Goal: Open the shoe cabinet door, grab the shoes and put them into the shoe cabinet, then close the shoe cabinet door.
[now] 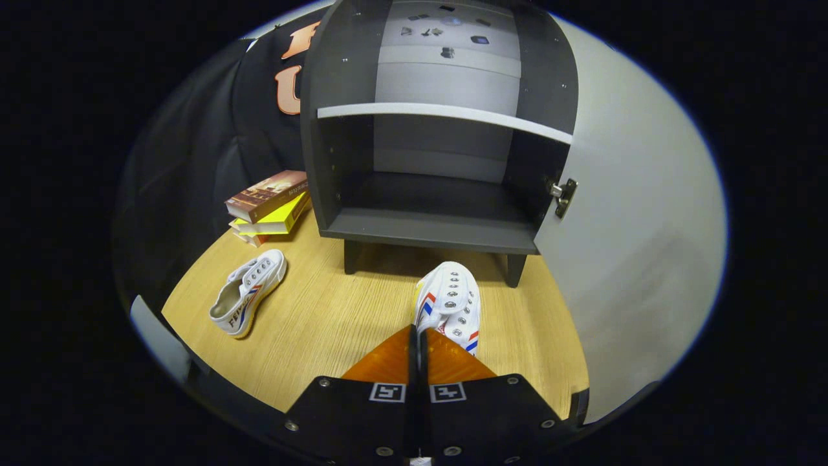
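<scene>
Gripper (419, 331) fingers are seen pressed together, pinching the edge of one shoe (451, 303), held just ahead of them over the table (323, 323). Cabinet (427, 162) stands beyond, door (640, 246) swung open. 2nd shoe (248, 292) lies on its side near the books (268, 206).

Risks (judged): thin pinch, so shoe may be dropped or twisted out en route; toe could be caught on the cabinet's bottom lip if brought in too low.
</scene>
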Tool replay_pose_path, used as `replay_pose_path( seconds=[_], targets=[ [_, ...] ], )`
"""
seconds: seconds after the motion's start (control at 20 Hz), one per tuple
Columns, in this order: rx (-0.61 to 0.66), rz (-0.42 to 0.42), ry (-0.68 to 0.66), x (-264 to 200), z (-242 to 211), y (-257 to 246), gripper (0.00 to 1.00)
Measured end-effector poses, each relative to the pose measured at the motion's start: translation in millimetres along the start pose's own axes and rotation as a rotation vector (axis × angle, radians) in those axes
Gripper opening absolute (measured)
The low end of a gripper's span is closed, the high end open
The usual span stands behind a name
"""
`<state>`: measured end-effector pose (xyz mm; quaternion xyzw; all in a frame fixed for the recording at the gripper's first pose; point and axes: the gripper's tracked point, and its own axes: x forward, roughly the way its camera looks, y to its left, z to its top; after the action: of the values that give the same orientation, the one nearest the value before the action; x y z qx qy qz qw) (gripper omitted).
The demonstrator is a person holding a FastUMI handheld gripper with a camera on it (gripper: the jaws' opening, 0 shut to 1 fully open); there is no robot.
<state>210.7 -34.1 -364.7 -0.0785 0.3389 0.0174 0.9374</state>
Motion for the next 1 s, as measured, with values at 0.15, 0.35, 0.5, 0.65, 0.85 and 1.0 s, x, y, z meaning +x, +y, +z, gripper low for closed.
replay_pose_path(
  seconds=[0.15,0.35,0.5,0.65,0.85,1.0],
  targets=[
    [0.008,-0.014,-0.06,-23.1,32.7,-9.0,0.0],
    [-0.002,-0.035,-0.175,-57.3,94.9,-21.2,0.0],
    [-0.016,-0.041,-0.255,-80.6,144.2,-27.8,0.0],
    [-0.044,-0.052,-0.325,-96.5,187.7,-32.9,0.0],
    [-0.072,-0.049,-0.366,-99.8,226.4,-30.9,0.0],
    [-0.074,-0.038,-0.385,-92.8,248.9,-27.2,0.0]
  ],
)
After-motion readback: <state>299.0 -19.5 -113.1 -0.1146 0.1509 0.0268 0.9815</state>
